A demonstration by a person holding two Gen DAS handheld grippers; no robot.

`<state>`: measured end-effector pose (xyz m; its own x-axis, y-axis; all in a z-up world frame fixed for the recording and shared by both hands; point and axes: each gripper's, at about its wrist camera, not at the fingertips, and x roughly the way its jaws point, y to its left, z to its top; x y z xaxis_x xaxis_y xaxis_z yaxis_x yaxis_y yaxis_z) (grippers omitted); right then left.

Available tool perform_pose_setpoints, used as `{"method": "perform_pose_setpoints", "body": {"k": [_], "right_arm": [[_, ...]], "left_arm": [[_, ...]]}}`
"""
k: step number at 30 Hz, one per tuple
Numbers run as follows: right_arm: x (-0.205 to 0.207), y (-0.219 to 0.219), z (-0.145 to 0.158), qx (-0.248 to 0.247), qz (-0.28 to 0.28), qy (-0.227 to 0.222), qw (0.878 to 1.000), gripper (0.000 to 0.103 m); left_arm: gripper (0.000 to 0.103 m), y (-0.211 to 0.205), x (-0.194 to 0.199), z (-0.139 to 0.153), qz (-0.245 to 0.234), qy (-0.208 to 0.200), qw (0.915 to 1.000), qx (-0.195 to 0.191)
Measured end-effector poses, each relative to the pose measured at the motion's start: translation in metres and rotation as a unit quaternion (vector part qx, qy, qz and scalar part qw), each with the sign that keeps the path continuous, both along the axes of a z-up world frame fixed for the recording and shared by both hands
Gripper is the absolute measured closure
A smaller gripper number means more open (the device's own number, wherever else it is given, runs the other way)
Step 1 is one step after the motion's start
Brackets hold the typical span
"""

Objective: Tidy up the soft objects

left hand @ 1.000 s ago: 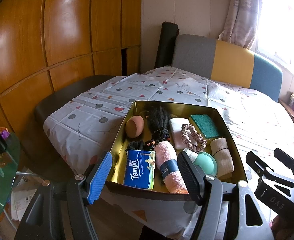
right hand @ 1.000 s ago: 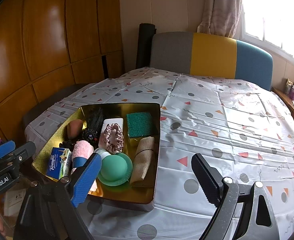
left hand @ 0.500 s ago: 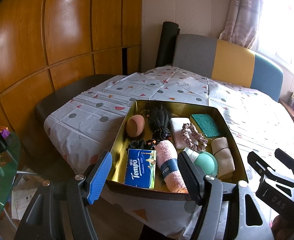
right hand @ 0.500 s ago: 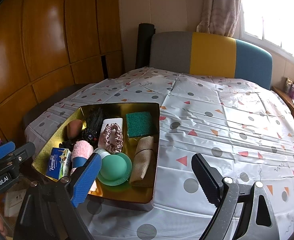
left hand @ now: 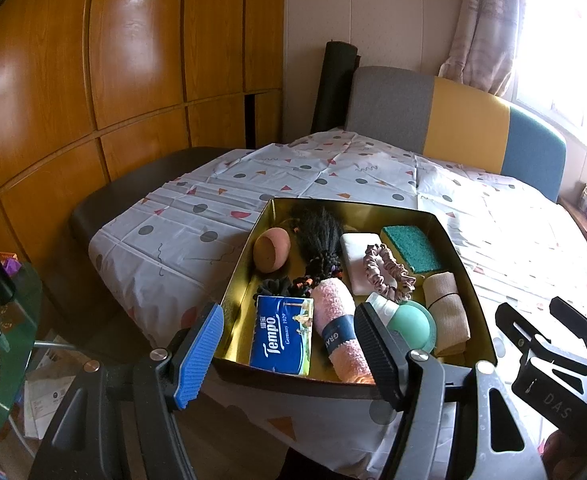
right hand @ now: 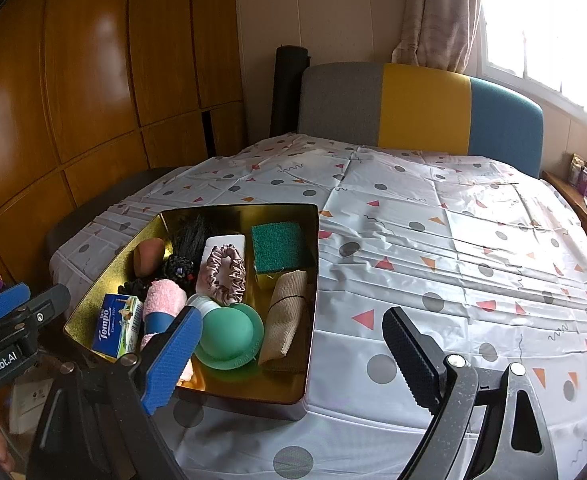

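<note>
Two grippers hang at the near edge of the bed, both aimed downward toward the gold tray point(left hand: 445, 228), and neither touches anything. In the left wrist view the tray fills the centre and lower centre of the frame; the left gripper point(left hand: 289, 354) stands directly in front of its near wall, with the blue tissue pack point(left hand: 283, 334) and the rolled pink towel point(left hand: 339, 330) showing between its fingers, just beyond the tips. The towel's long axis runs from lower right to upper left in that frame, roughly along the line the gripper points, so a grasp across its width appears to need little wrist rotation. The tissue pack lies to the left of the towel, touching it or nearly so. In the right wrist view the tray point(right hand: 311, 320) sits at left of centre, and the right gripper point(right hand: 293, 354) straddles its right wall: the blue finger overlaps the green dome-shaped item point(right hand: 225, 330), the black finger stands over bare bedsheet point(right hand: 453, 240). The tan folded cloth point(right hand: 287, 318) lies along that wall, long axis running away from the camera. Judged from these positions, the left gripper is nearer to the towel and tissue pack, the right to the tan cloth and green item. Both sets of jaws stand wide apart and hold nothing, the right set slightly wider.
</note>
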<state>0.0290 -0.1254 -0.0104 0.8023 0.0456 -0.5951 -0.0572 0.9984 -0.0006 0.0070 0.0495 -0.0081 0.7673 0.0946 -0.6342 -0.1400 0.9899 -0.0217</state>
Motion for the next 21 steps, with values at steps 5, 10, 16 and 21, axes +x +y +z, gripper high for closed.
{"method": "perform_pose_setpoints", "body": {"k": [5,10,16,21], "right_arm": [[0.0001,-0.0004,-0.0001,0.0,0.0,0.0,1.0,0.011],[-0.0005,-0.0002,-0.0008,0.0,0.0,0.001,1.0,0.01],[-0.0006,-0.0005,-0.0007,0.0,0.0,0.001,1.0,0.01],[-0.0014,-0.001,-0.0009,0.002,-0.003,0.0,1.0,0.01]], "left_arm": [[0.034,0.0006,-0.0007,-0.0019,0.001,0.002,1.0,0.001],[0.034,0.0002,-0.0007,-0.0023,0.001,0.003,1.0,0.001],[0.034,-0.0002,-0.0006,-0.0023,0.001,0.003,1.0,0.002],[0.034,-0.0012,-0.0009,-0.0018,0.0,0.002,1.0,0.004]]}}
